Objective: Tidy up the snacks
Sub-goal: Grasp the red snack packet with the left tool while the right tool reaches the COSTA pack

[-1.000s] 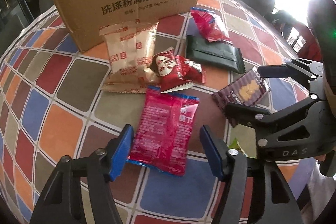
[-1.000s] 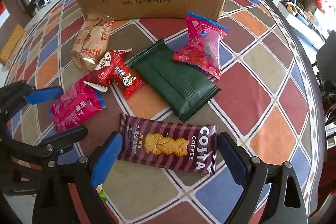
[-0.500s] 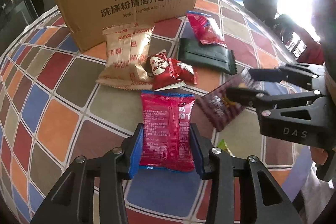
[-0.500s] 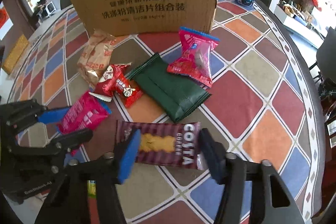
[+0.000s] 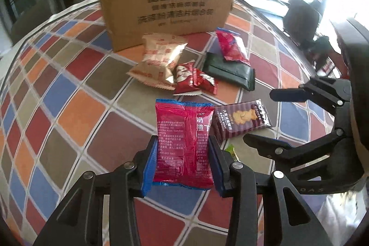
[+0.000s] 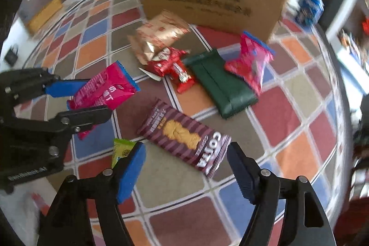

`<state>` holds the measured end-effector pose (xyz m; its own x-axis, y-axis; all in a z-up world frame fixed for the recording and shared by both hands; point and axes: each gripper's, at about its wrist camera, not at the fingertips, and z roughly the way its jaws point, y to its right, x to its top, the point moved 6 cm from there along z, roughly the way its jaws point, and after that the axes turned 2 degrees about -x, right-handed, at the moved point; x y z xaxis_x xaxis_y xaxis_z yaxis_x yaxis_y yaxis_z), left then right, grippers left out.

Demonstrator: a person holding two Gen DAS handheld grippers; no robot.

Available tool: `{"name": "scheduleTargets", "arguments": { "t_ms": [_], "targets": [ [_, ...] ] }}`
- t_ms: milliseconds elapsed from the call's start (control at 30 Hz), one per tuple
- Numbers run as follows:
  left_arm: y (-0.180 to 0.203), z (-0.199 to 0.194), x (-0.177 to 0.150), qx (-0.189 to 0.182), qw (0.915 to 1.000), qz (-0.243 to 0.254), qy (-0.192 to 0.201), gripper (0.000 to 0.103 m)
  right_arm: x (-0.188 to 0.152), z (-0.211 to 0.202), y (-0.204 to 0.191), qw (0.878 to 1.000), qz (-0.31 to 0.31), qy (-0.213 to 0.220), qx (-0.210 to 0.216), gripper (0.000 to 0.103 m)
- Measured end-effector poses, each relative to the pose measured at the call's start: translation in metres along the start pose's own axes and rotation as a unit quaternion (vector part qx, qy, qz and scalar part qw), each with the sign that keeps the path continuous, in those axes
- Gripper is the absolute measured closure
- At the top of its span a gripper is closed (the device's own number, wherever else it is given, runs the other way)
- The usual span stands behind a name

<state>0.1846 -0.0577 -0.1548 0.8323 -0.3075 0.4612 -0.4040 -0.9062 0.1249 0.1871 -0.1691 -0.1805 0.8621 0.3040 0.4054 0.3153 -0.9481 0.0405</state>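
My left gripper (image 5: pixel 183 153) is shut on a magenta snack packet with blue ends (image 5: pixel 182 140), held a little above the chequered tablecloth (image 5: pixel 69 117). The right wrist view shows that packet (image 6: pixel 106 89) clamped in the left gripper (image 6: pixel 92 99). A maroon Costa biscuit packet (image 6: pixel 184 135) lies askew on the cloth just ahead of my right gripper (image 6: pixel 185 153). Its jaws are opening, and the blue pads stand clear of both packet ends. The left wrist view has the right gripper (image 5: pixel 263 115) around the biscuit packet (image 5: pixel 239 119).
A tall cardboard box (image 5: pixel 166 6) stands at the back. In front of it lie a beige packet (image 5: pixel 159 59), a small red packet (image 5: pixel 193 80), a dark green packet (image 5: pixel 228 70) and a pink-red packet (image 5: pixel 233 47). A green wrapper (image 6: pixel 122 149) lies by the right gripper's left finger. A Pepsi can (image 6: pixel 310 6) stands far right.
The left gripper closed on the magenta packet and lifted it. The right gripper narrowed around the Costa packet, then widened again; the packet now lies turned on the cloth. Both views pulled back and up.
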Motion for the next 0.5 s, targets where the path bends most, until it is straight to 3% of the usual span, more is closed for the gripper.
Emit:
{"name": "scheduleTargets", "arguments": {
  "t_ms": [267, 400, 500],
  "targets": [
    [-0.001, 0.0, -0.006, -0.011, 0.9978, -0.066, -0.004, 0.062, 0.022, 0.017, -0.019, 0.984, -0.173, -0.033, -0.004, 0.03],
    [-0.002, -0.001, -0.005, -0.005, 0.9975, -0.07, -0.005, 0.062, 0.025, 0.027, -0.025, 0.977, -0.208, -0.052, 0.018, 0.03],
    [-0.004, 0.0, -0.003, -0.001, 0.9974, -0.072, -0.005, 0.062, 0.031, 0.035, -0.027, 0.976, -0.211, -0.053, 0.011, 0.03]
  ]
}}
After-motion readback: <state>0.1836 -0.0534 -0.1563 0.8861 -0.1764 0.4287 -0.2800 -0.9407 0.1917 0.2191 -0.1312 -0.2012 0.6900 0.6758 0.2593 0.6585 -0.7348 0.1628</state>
